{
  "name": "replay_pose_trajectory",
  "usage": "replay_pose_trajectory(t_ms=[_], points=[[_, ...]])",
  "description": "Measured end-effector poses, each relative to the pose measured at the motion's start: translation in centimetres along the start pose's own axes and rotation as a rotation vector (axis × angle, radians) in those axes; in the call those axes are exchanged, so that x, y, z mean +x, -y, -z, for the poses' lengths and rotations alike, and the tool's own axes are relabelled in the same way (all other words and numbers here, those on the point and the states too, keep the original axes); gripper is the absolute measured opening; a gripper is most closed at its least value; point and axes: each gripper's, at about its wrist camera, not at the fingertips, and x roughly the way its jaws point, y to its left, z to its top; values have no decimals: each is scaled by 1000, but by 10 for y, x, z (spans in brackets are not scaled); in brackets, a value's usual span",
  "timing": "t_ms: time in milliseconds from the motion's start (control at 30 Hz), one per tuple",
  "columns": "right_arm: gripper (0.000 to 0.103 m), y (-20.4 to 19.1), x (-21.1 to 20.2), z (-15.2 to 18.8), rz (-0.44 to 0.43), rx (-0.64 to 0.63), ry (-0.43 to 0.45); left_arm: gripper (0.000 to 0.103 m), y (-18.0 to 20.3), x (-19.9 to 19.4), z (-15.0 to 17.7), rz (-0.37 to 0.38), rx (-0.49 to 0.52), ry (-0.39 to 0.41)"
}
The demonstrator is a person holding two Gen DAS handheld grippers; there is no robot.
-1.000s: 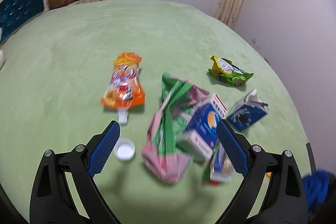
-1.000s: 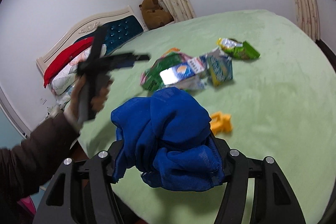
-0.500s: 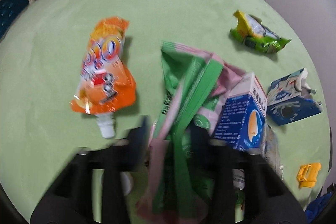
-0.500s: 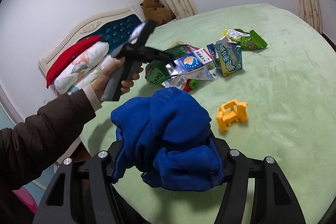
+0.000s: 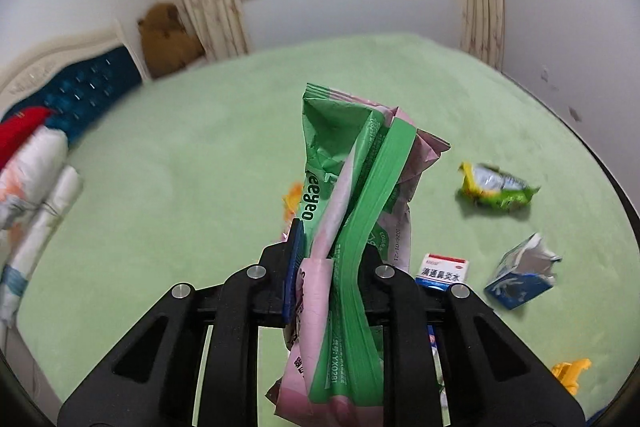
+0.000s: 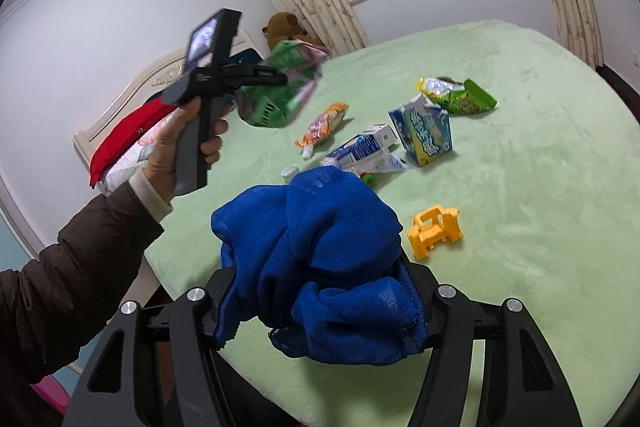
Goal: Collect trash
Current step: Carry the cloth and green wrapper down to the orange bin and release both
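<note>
Left wrist: left gripper point(image 5: 332, 267) fingers clamp a green-pink wrapper point(image 5: 352, 195), held upright above the bed point(image 5: 180, 167).
Right wrist: right gripper point(image 6: 320, 301) fingers pinch a blue mesh bag point(image 6: 316, 247).
Bed: cartons point(image 6: 424, 131), orange pouch point(image 6: 324, 123), green packet point(image 6: 460, 95), yellow clip point(image 6: 434, 231) lie scattered.
</note>
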Motion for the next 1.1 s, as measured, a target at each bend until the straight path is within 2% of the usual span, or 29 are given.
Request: replay_pose_trajectory(t_ms=[133,300,467,700,833,967,1100], points=[[62,-7,-14,1,6,-7,17,18,2,-49,9,29,-31,48],[62,-15,-37,5,61,-27,46,18,14,-92,43,70,-30,47],[62,-20,-58,9,120,-46,79,18,38,-123,100,114,-19,7],[62,-25,-82,16,156,-61,99,18,51,-155,168,124,-28,-23],[62,-24,-93,23,167,-67,87,18,59,-168,205,157,-20,-71],[62,-25,-103,33,172,-69,66,18,73,-182,239,177,28,-105],[62,-22,-108,48,167,-51,14,18,88,-193,271,201,74,-153]])
